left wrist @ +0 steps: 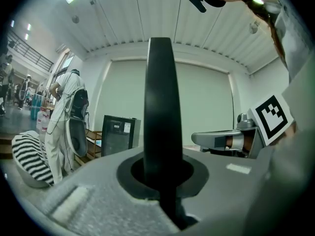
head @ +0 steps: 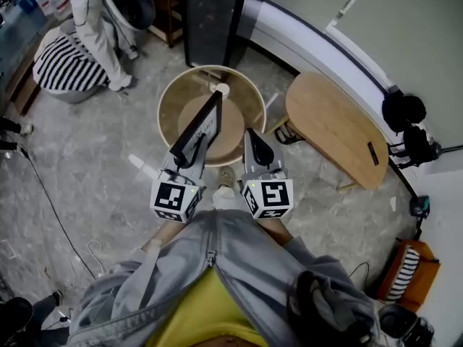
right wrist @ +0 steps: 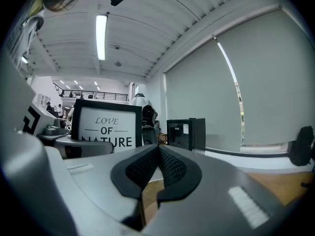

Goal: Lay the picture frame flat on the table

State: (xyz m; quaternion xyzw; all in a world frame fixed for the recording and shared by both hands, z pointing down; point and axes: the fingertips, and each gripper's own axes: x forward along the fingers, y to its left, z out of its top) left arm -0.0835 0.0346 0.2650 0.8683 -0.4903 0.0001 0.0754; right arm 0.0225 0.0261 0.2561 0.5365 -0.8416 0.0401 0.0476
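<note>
**The picture frame stands on edge in the left gripper, over the round table.**

At the far left a striped cushion (head: pixel 64 65) lies on the floor, beside a person in white clothes (head: pixel 98 22). The left gripper (head: pixel 187 153) has its jaws closed on the black edge of the picture frame (head: pixel 197 129). The frame stands upright over the near left part of the round wooden table (head: pixel 169 97). I cannot tell whether the frame touches the table top. Its face, printed with the words LOVE OF NATURE, is turned toward the right gripper (head: pixel 255 140). This gripper is just beside the frame, at the near rim of the same table, with its jaws pressed together and nothing between them. Further right an oblong wooden table (head: pixel 340 130) stands apart.
</note>
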